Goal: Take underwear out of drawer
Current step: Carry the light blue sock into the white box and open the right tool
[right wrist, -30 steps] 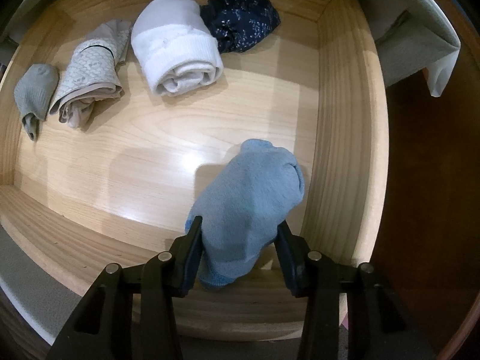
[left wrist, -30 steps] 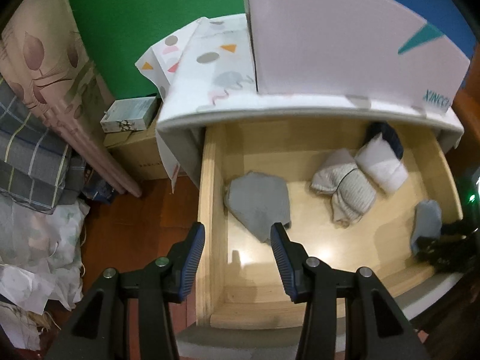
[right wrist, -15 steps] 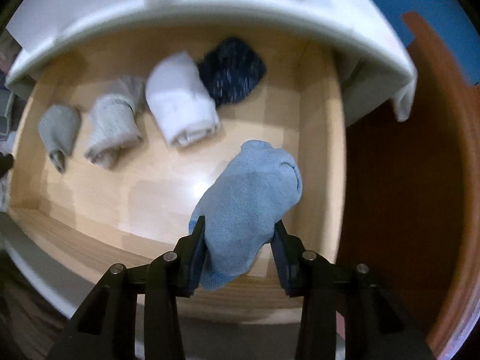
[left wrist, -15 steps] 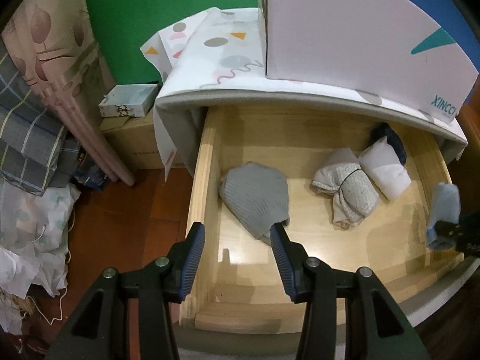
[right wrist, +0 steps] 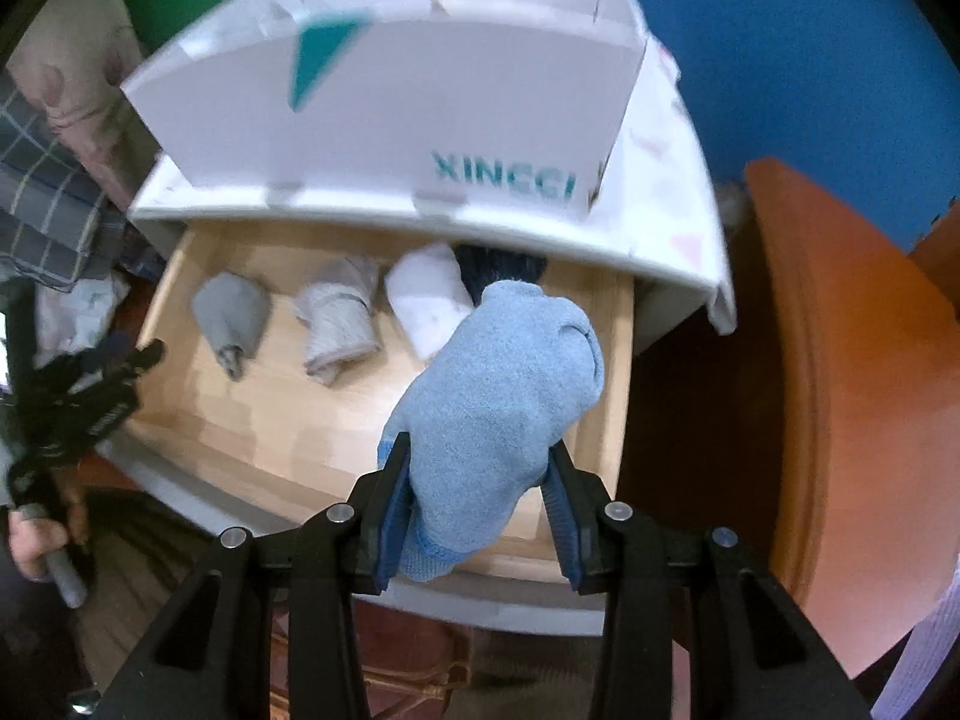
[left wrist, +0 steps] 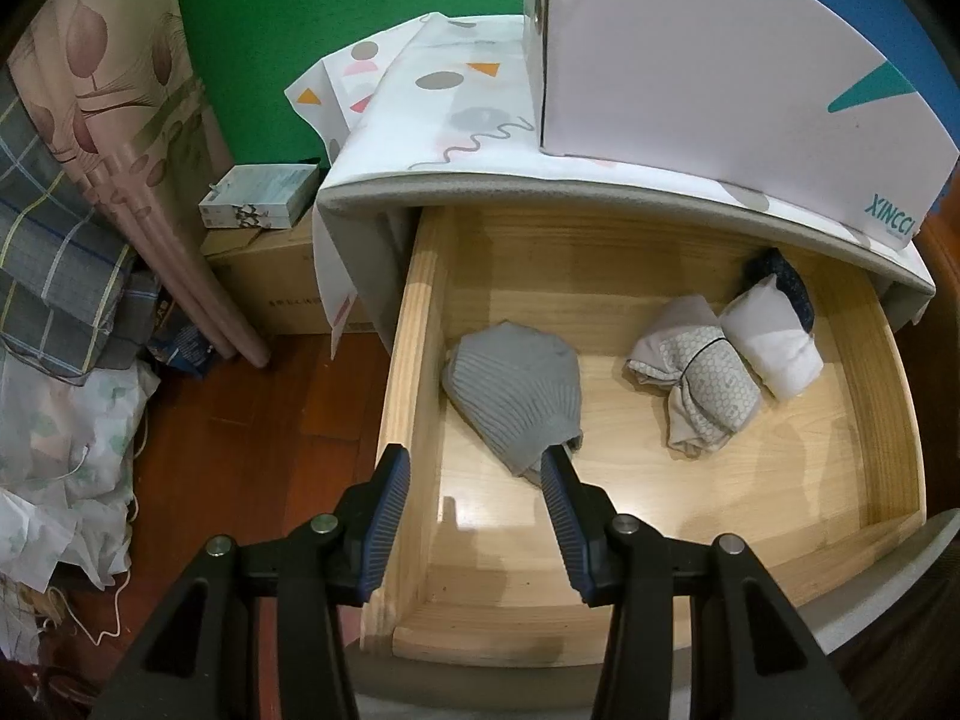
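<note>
Above the drawer's (right wrist: 618, 360) right front corner, the right claw (right wrist: 477, 495) pinches a light blue roll (right wrist: 504, 396) near its lower end; its jaws have just been closing on the cloth, and the roll hangs clear of the wooden floor. Most of its bulk stands beyond the pads, so I judge the grip short: a quick swing could let it slide out and drop back inside or onto the floor beside the cabinet.

Over the drawer's left front corner, the left claw (left wrist: 474, 516) stands spread and empty, one finger outside the left wall (left wrist: 414, 372), the other just in front of the grey roll (left wrist: 516, 396). Brought straight down, it could straddle that wall instead of the cloth.

Four pieces lie inside the drawer: the grey roll by the left wall, a patterned roll (left wrist: 702, 390) and a white roll (left wrist: 774, 336) touching each other toward the right back, and a dark one (left wrist: 780, 282) tucked under the cabinet top (left wrist: 600, 192). That overhang crowds the back row, and a white box (right wrist: 420, 114) stands on it, so a steep reach there risks knocking it. The front half of the drawer floor is bare and offers the freest way out.
</note>
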Motion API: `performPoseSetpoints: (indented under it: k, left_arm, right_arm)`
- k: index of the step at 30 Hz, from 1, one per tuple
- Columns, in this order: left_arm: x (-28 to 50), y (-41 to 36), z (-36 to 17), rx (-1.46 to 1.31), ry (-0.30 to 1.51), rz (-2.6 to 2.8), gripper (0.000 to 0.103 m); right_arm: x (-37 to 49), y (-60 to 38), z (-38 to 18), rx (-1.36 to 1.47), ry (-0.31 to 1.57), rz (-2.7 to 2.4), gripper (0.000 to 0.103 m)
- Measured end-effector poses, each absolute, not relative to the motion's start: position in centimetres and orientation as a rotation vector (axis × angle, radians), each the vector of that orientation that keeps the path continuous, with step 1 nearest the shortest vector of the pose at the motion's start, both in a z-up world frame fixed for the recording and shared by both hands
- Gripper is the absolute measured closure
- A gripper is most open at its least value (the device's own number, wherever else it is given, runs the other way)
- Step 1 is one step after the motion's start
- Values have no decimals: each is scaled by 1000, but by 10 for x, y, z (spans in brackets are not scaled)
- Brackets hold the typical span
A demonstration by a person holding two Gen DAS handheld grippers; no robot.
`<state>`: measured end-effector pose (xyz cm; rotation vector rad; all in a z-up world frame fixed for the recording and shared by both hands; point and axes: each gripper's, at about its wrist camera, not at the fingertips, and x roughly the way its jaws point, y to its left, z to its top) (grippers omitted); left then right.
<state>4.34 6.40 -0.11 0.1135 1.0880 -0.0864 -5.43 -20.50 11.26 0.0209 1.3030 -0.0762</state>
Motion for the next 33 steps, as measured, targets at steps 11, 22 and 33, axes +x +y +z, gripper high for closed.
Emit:
performPoseSetpoints:
  k: [11,22,33]
  left_arm:
    - [42,64,0,108,1080,-88,57]
    - [43,65,-1,95,1082,-91,57]
    - [44,66,-2,90,1085,-88,57]
  right_arm:
    - [-11,-199,217,6,1108,-75,66]
    - [87,-198,212,-22,1117,-135,65]
    - [124,-193,164,-38,1204,-146,62]
